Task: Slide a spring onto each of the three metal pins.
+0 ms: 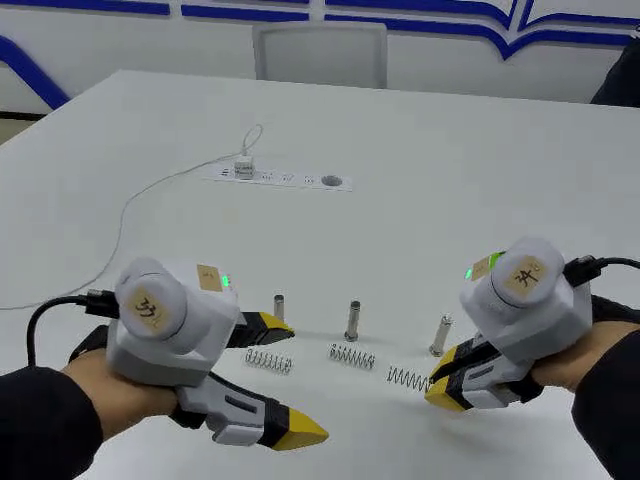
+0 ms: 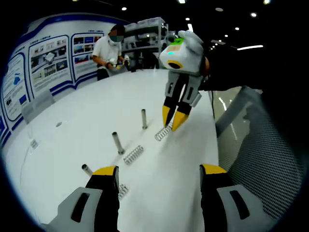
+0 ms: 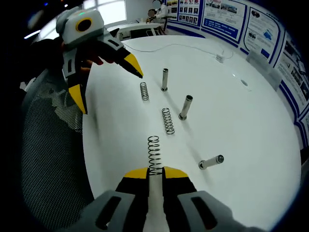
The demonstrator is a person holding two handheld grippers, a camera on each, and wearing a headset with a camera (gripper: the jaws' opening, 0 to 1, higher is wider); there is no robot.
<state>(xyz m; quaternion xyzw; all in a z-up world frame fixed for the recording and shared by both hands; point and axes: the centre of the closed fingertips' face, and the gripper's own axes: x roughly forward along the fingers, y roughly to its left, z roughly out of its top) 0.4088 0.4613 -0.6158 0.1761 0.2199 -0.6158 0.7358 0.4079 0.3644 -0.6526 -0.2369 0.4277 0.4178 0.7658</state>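
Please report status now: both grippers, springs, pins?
Left gripper open, empty. Right gripper shut on spring end, spring flat on table. Three pins bare, other springs loose. Nothing in the way.

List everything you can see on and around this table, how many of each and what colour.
slim metal pins: three, silver, upright in a row mid-table.
coiled wire springs: three, silver, lying in front of the pins.
flat power strip: one, white, farther back, white cable trailing left.
table: one, white, under everything.
chair: one, grey, behind the table.
left gripper: one, grey with yellow tips, open, left side.
right gripper: one, same colours, shut on the rightmost spring.
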